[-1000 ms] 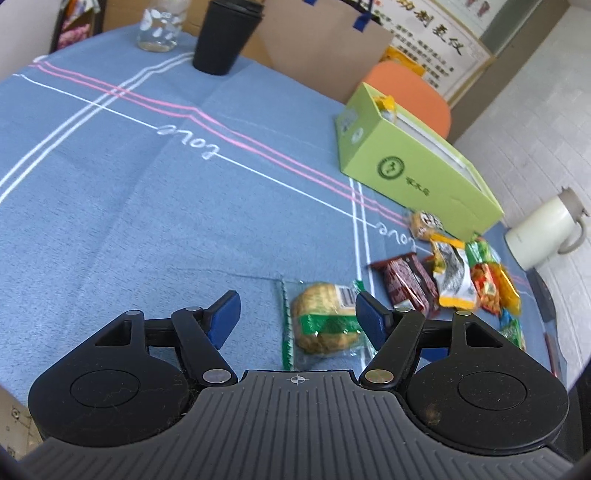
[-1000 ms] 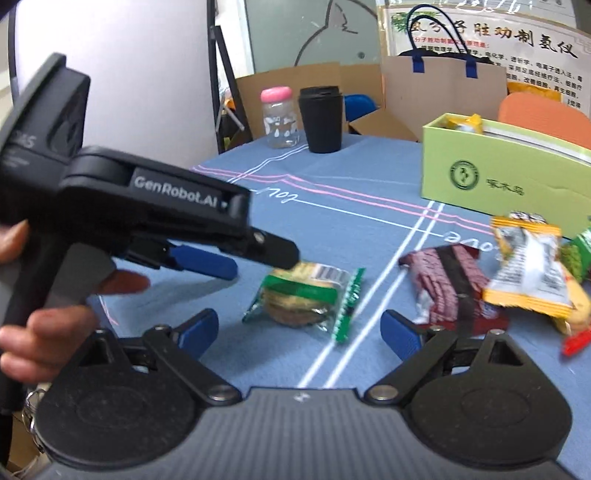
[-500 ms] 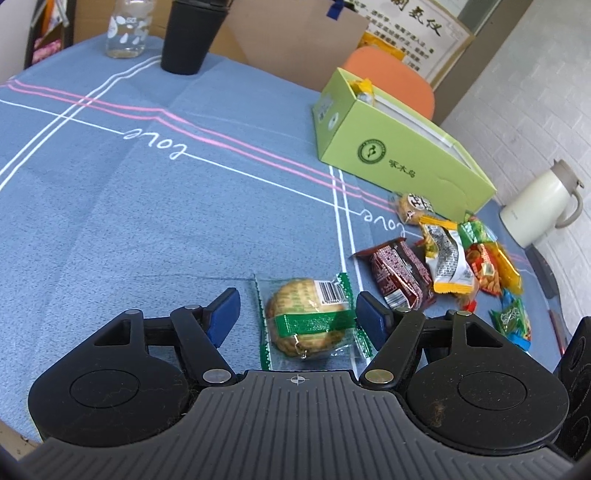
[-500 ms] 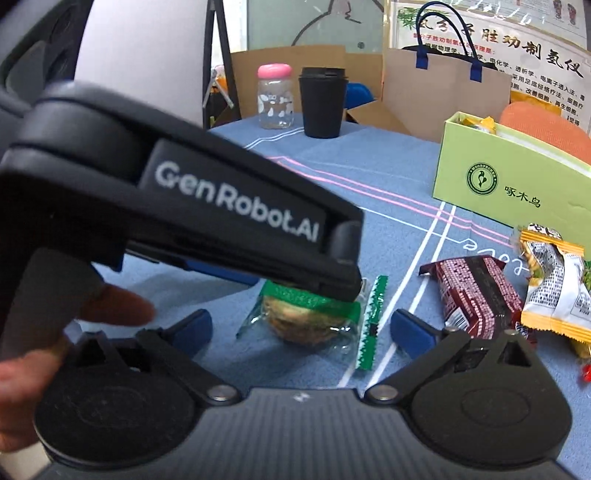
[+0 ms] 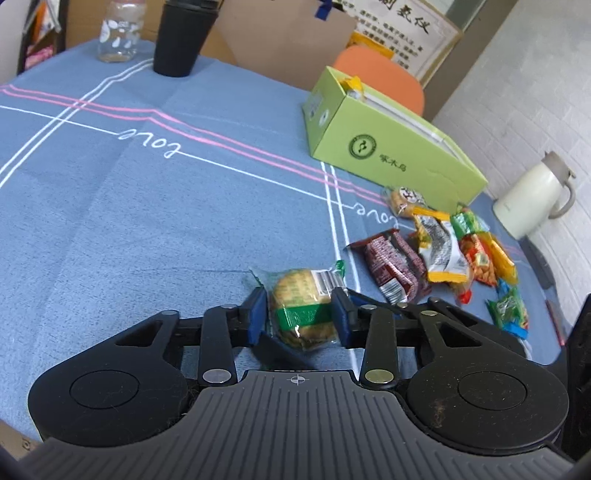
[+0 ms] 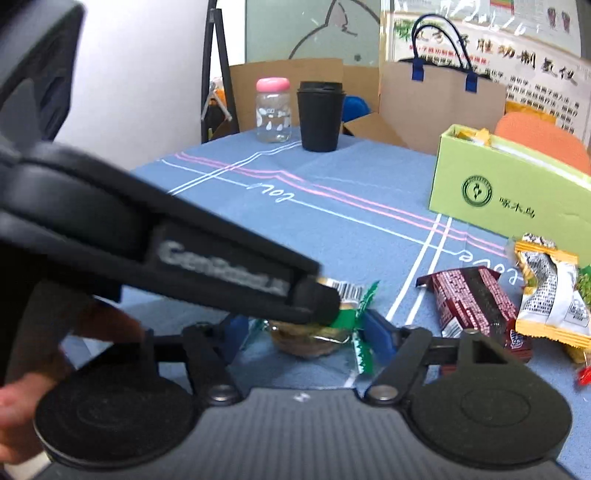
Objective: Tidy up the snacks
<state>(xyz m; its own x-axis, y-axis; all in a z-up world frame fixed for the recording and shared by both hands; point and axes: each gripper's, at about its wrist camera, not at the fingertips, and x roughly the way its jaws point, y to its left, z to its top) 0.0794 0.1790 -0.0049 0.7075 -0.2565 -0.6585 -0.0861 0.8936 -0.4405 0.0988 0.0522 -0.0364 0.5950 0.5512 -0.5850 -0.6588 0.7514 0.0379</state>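
A round cookie in a clear packet with a green band (image 5: 299, 291) lies on the blue tablecloth (image 5: 147, 206). My left gripper (image 5: 298, 315) is closing on it, and its blue pads press the cookie's two sides. In the right wrist view the left gripper's finger (image 6: 314, 299) reaches over the same packet (image 6: 314, 343). My right gripper (image 6: 306, 328) is closing too, its pads against the wrapper's crumpled ends. The open green box (image 5: 388, 147) stands at the back right. A dark red packet (image 5: 391, 262) and a yellow-white one (image 5: 439, 251) lie in front of it.
Several more small snack packets (image 5: 487, 258) lie right of the red one, near the table's edge. A white kettle (image 5: 532, 199) stands beyond them. A black cup (image 5: 181, 37) and a glass jar (image 5: 118, 33) stand at the far edge. A person's hand (image 6: 22, 406) holds the left gripper.
Both grippers stood wide open around the cookie packet half a second ago. Their jaws have now closed in on it. The packet still lies in the same place.
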